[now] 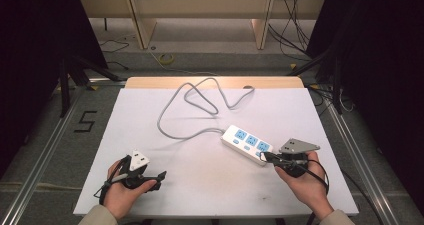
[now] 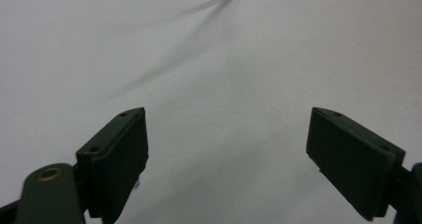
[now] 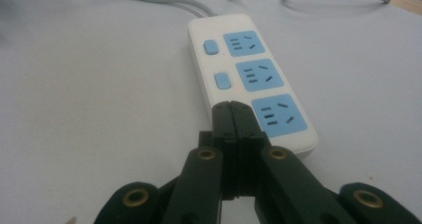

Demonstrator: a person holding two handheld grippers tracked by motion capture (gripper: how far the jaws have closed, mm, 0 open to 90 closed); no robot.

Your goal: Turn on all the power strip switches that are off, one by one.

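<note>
We see a white power strip (image 1: 247,144) lying flat on the white worktop (image 1: 200,185), right of centre and angled so that its near end points toward the right hand. It carries three blue sockets, each with a small blue switch beside it; all three sockets stand empty, no plug in any of them. Its grey cable (image 1: 190,110) leaves the far end and loops across the far half of the worktop toward the far edge.

The right gripper (image 1: 266,156) is held low at the near end of the strip, pointing left and away from the person, with the right hand (image 1: 305,180) wrapped around its body and the grey plate on top. In the right gripper view its fingers (image 3: 234,129) are pressed together with nothing between them, their tips over the strip's near end beside the nearest socket (image 3: 277,115); we cannot tell whether they touch the casing.

The left gripper (image 1: 159,177) rests near the worktop's near-left corner, well apart from the strip, pointing right, held in the left hand (image 1: 122,187). Its fingers (image 2: 117,159) are spread wide over bare worktop, pinching nothing.
</note>
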